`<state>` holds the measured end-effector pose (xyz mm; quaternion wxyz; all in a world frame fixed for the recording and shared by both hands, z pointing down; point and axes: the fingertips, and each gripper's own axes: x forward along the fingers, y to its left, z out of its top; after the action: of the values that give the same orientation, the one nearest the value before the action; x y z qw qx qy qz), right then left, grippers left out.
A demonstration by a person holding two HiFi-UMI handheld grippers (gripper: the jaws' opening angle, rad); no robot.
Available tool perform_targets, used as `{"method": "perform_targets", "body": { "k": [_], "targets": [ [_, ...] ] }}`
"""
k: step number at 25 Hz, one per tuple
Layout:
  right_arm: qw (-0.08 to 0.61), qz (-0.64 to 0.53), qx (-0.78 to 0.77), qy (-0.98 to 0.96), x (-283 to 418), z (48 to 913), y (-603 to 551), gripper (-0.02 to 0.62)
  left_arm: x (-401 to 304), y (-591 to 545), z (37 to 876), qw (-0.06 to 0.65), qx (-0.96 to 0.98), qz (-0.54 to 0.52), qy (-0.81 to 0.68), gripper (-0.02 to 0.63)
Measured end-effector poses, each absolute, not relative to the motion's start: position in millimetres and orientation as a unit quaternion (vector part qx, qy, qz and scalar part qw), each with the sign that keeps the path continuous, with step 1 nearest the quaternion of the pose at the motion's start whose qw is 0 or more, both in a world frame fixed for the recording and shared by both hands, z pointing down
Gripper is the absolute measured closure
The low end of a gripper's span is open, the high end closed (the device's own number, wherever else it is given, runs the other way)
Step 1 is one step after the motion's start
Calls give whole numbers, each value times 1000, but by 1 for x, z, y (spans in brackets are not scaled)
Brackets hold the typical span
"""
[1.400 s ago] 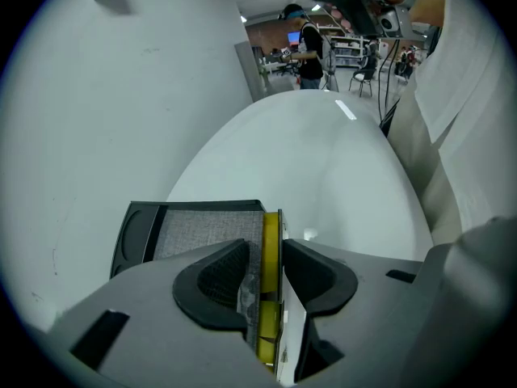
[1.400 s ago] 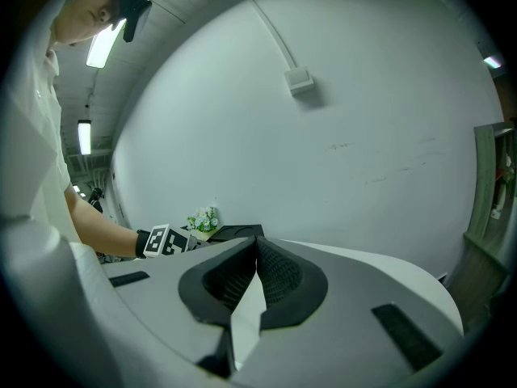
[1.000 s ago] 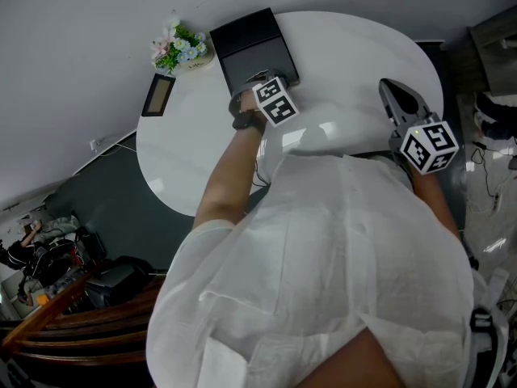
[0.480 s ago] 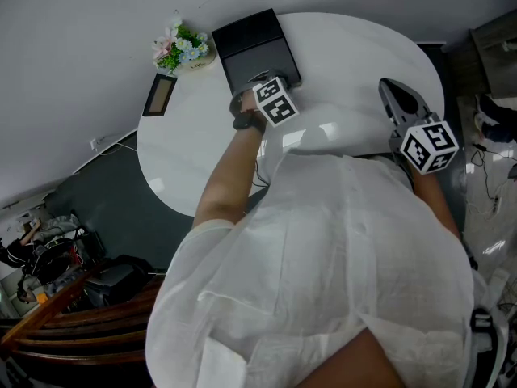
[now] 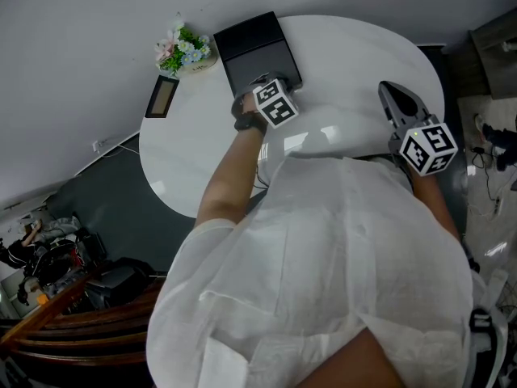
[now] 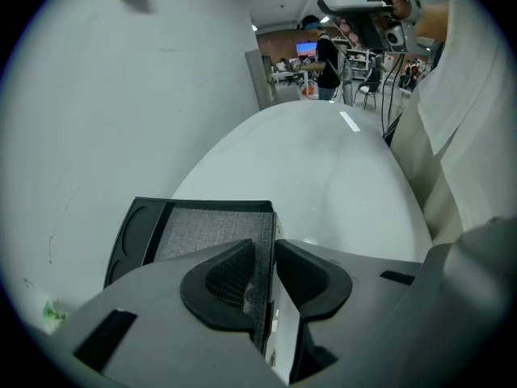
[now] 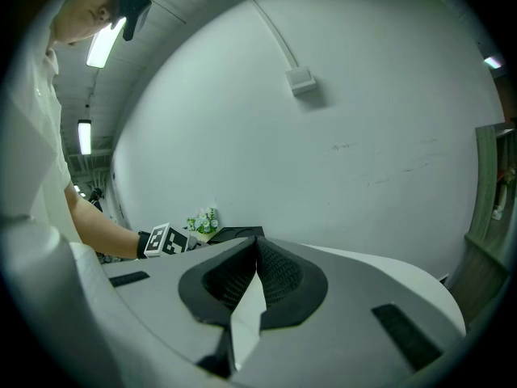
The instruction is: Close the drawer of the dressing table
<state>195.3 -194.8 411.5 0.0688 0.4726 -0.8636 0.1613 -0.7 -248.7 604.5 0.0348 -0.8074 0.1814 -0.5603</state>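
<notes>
Drawer [image 6: 206,229] rim sits pinched in the left tongs [image 6: 265,255], jaws nearly together; right tongs [image 7: 257,249] closed, empty.

white table [image 5: 363,63], black drawer [image 5: 254,47] w/ grey woven lining [image 6: 210,229], b&w marker cubes [image 5: 275,102], white shirt [image 5: 323,257], pink-blue flowers [image 5: 182,48]

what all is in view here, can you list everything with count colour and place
table: one, white, oval, against the wall
drawer: one, black with grey lining, on the table by the wall
flowers: one bunch, white, blue and green, left of the drawer
flat rectangular item: one, dark, on the table near the flowers; cannot tell what it is
wall box: one, white, high on the wall
shirt: one, white, on the person
left claw: one, grey, shut on the drawer's edge
right claw: one, grey, shut, empty, by the table's right end
</notes>
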Motion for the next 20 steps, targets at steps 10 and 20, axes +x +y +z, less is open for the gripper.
{"method": "perform_targets", "body": {
  "k": [10,20],
  "targets": [
    [68,156,464,-869,188,410,-188,586,-11,-247,581,-10,-825,-499,266,506],
    [63,145,454,-877,179,406,-187,586,-68,-237,469,-114,-856,-225,452,560]
  ]
}}
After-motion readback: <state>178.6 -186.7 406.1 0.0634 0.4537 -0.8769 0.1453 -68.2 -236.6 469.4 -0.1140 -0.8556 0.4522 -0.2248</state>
